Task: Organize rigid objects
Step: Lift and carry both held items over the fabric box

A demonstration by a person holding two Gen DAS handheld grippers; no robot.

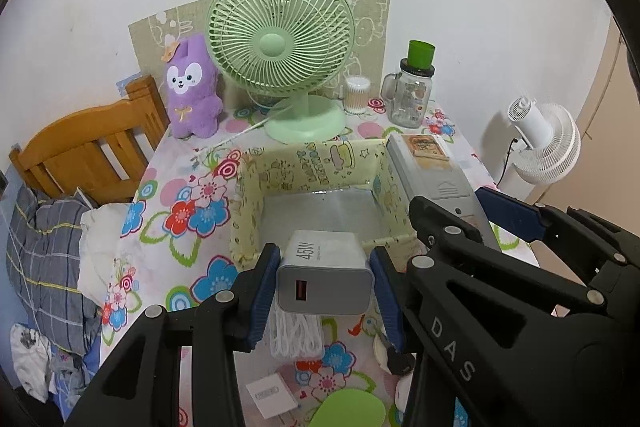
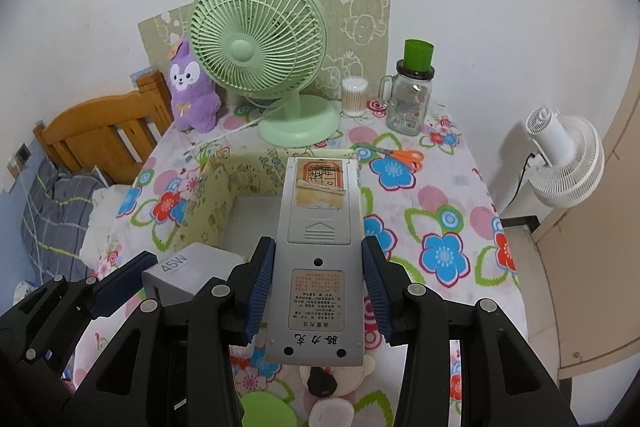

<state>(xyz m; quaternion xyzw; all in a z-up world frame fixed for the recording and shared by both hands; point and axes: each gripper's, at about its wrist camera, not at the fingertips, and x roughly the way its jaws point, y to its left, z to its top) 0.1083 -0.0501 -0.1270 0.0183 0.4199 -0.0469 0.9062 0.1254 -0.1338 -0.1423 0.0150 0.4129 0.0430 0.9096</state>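
Observation:
My left gripper (image 1: 325,291) is shut on a white 45W charger (image 1: 325,273) and holds it above the near rim of a yellow patterned storage box (image 1: 308,163). The charger also shows in the right wrist view (image 2: 192,273). My right gripper (image 2: 316,291) is shut on a grey remote control (image 2: 316,251), back side up, held over the box's right side (image 2: 224,187). The remote and the right gripper (image 1: 472,223) show at the right of the left wrist view.
On the floral tablecloth (image 2: 440,211) stand a green fan (image 1: 280,43), a purple plush (image 1: 192,87), a cotton-swab jar (image 1: 357,94), a glass mug jar (image 1: 412,95) and orange scissors (image 2: 404,155). A coiled white cable (image 1: 296,337), a small white adapter (image 1: 270,397) and a green lid (image 1: 348,409) lie near me. A bed lies at the left, a white fan (image 2: 560,163) at the right.

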